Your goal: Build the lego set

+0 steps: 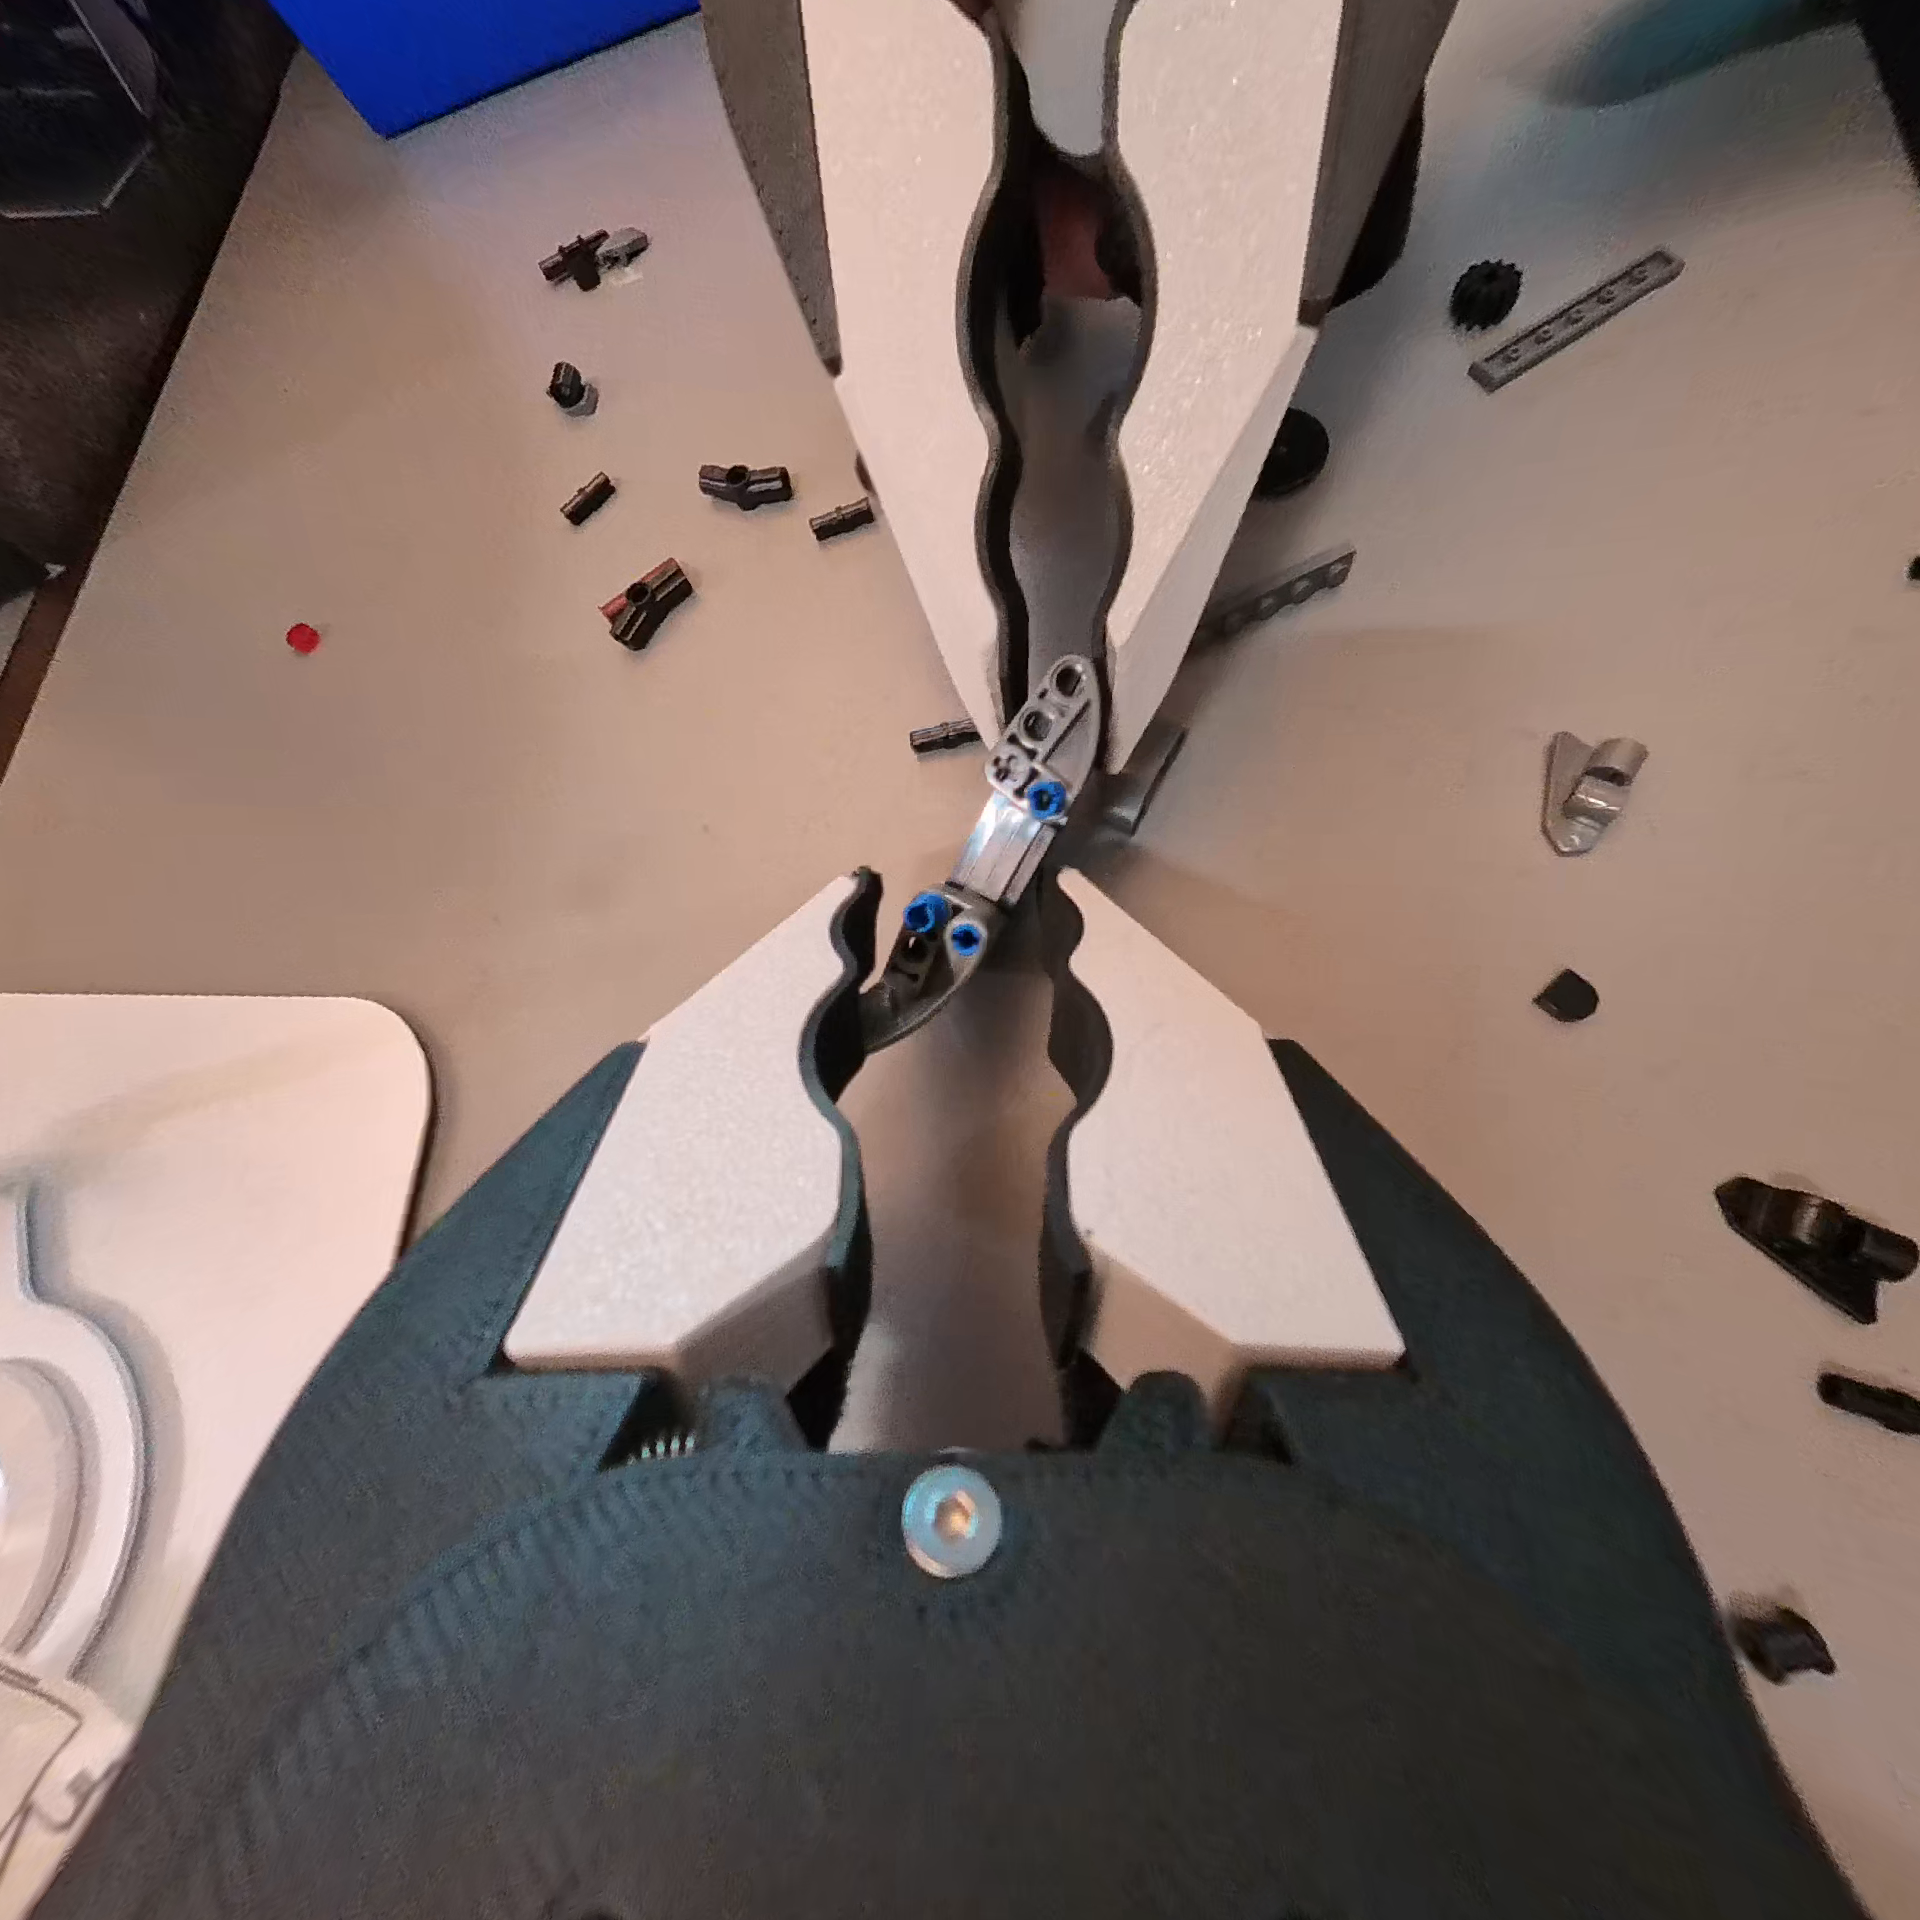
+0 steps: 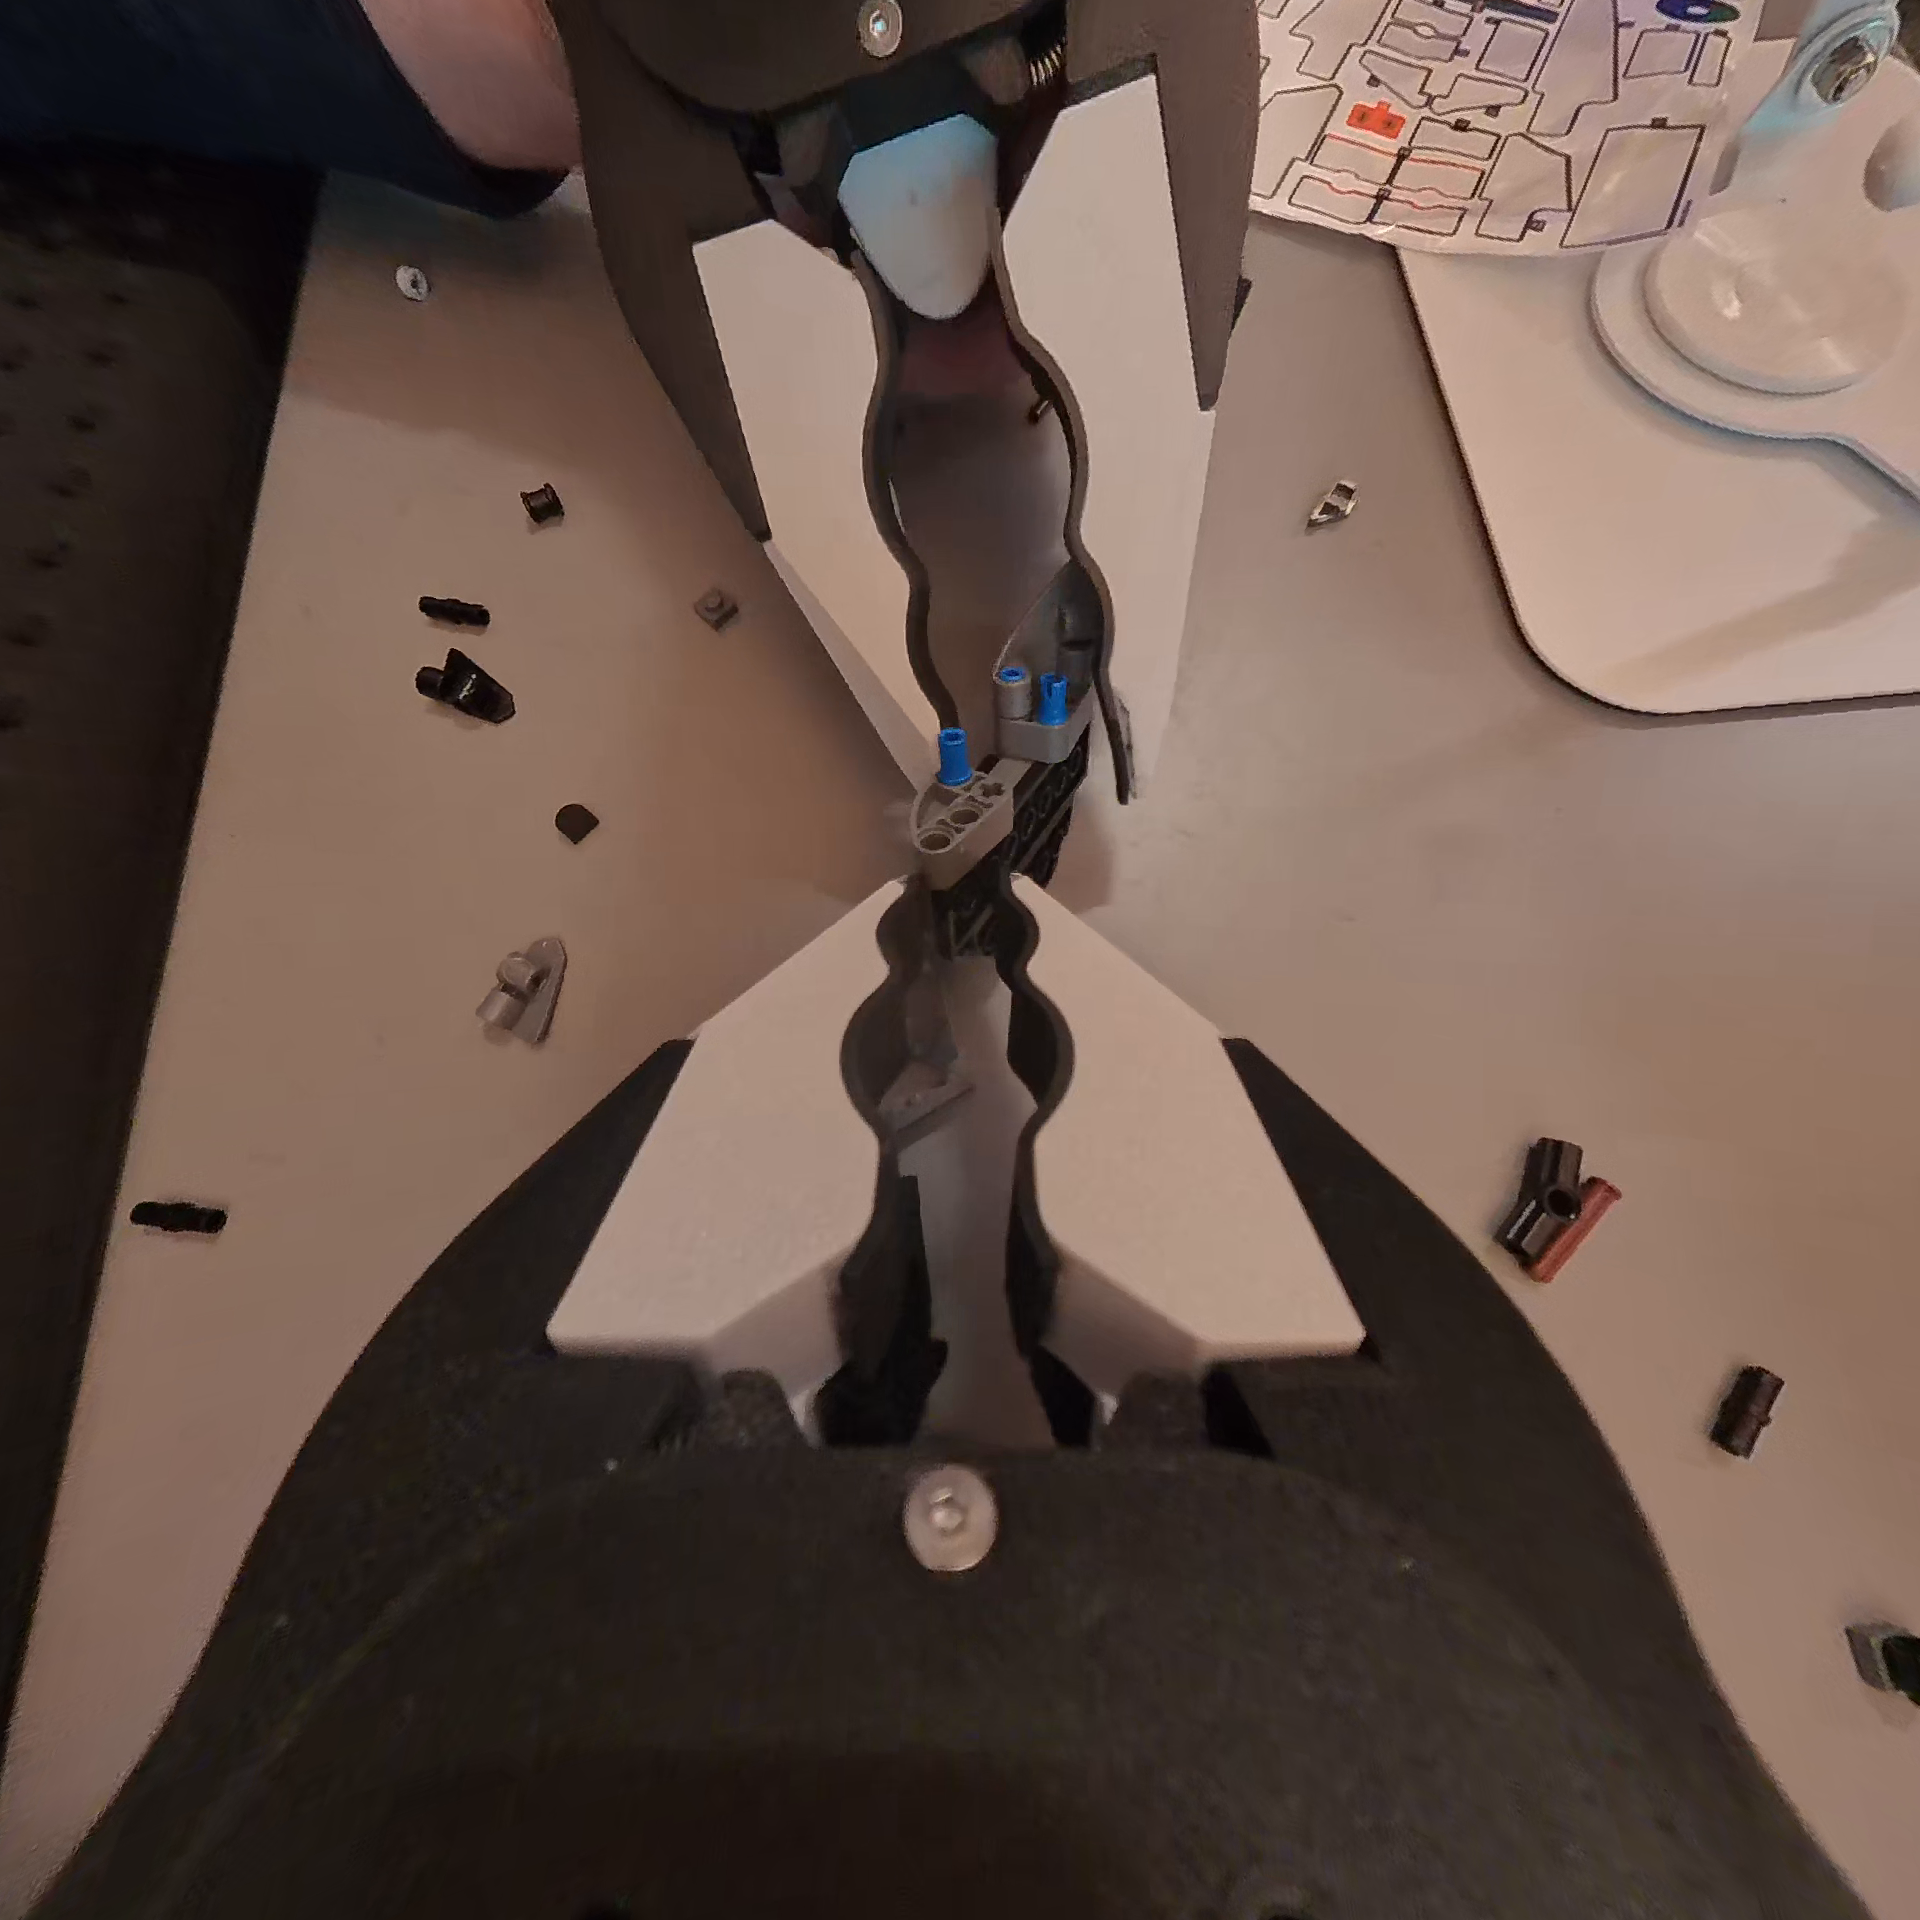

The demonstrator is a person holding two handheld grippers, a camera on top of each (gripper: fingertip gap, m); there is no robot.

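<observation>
So mid-frame the left gripper and right gripper each pinch an end of the small assembly, probably steadying it for pressing together.

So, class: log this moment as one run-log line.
stage: joining | left gripper: shut on lego assembly | right gripper: shut on lego assembly | blue pins: inserted | loose parts: on table
</observation>
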